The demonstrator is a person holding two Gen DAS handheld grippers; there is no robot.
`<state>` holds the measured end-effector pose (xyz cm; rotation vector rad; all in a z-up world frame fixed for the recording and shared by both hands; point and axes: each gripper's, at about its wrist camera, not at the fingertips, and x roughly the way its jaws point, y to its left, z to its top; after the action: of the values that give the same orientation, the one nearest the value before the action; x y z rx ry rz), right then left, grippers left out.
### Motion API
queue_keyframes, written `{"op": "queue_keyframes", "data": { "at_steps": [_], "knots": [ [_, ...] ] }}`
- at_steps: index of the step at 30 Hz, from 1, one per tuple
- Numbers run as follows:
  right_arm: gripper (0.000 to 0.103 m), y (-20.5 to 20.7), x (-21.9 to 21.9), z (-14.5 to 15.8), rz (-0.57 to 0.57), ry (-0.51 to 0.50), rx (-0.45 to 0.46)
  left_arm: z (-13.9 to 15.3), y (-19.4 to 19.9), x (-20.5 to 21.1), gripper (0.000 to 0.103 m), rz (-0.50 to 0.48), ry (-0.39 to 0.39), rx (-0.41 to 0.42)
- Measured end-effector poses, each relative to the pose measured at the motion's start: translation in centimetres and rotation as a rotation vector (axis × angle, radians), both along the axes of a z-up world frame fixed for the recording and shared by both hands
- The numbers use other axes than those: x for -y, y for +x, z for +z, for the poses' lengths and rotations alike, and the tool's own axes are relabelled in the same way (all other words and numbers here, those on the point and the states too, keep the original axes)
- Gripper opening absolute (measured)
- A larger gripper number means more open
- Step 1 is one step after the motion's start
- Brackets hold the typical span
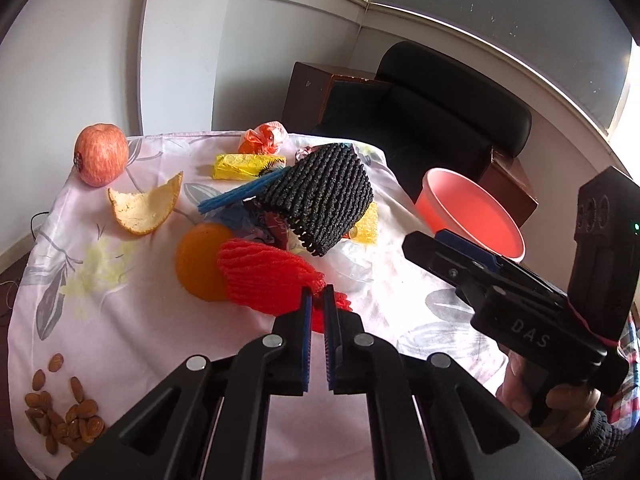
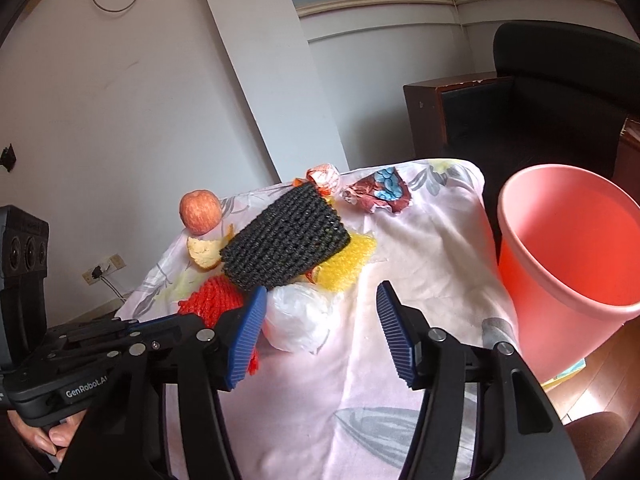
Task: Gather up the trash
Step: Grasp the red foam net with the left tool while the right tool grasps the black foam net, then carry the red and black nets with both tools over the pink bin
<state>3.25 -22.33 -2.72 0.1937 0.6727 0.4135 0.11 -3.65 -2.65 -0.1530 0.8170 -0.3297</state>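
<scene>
Left wrist view: the left tool [image 1: 317,300] is pinched tight on the red net [image 1: 264,276], which lies against an orange [image 1: 200,264] on the surface [image 1: 140,320]. A black net [image 1: 320,196] sits on the pile behind it. An apple [image 1: 101,154], a peel [image 1: 144,208] and some nuts [image 1: 64,416] lie near the left edge. In the right wrist view, the right tool [image 2: 320,336] has its fingers wide apart, above a white bag [image 2: 296,320]. A pink bin [image 2: 568,264] stands just beside the surface.
</scene>
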Motion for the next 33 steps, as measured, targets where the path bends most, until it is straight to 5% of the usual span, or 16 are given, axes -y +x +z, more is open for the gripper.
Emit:
{"op": "queue_keyframes", "data": {
  "at_steps": [6, 18, 22, 24, 33],
  "knots": [
    [0.058, 3.5, -0.9, 1.0, 0.03, -0.01, 0.004, 2.1, -1.3, -2.1, 0.004, 0.0, -0.069, 0.065],
    [0.058, 11.1, -1.6, -0.1, 0.181, 0.087, -0.176, 2.3, -0.7, -3.6, 0.004, 0.021, -0.102, 0.055],
    [0.02, 9.8, -2.0, -0.1, 0.216, 0.056, -0.166, 2.4, -0.4, -3.9, 0.004, 0.033, -0.097, 0.05],
    [0.011, 8.8, -2.1, 0.0, 0.224, 0.045, -0.155, 2.6, -0.2, -3.8, 0.004, 0.036, -0.091, 0.051],
    [0.005, 4.0, 1.3, 2.0, 0.152, 0.138, -0.079, 3.7, 0.7, -2.6, 0.004, 0.039, -0.078, 0.058]
  ]
}}
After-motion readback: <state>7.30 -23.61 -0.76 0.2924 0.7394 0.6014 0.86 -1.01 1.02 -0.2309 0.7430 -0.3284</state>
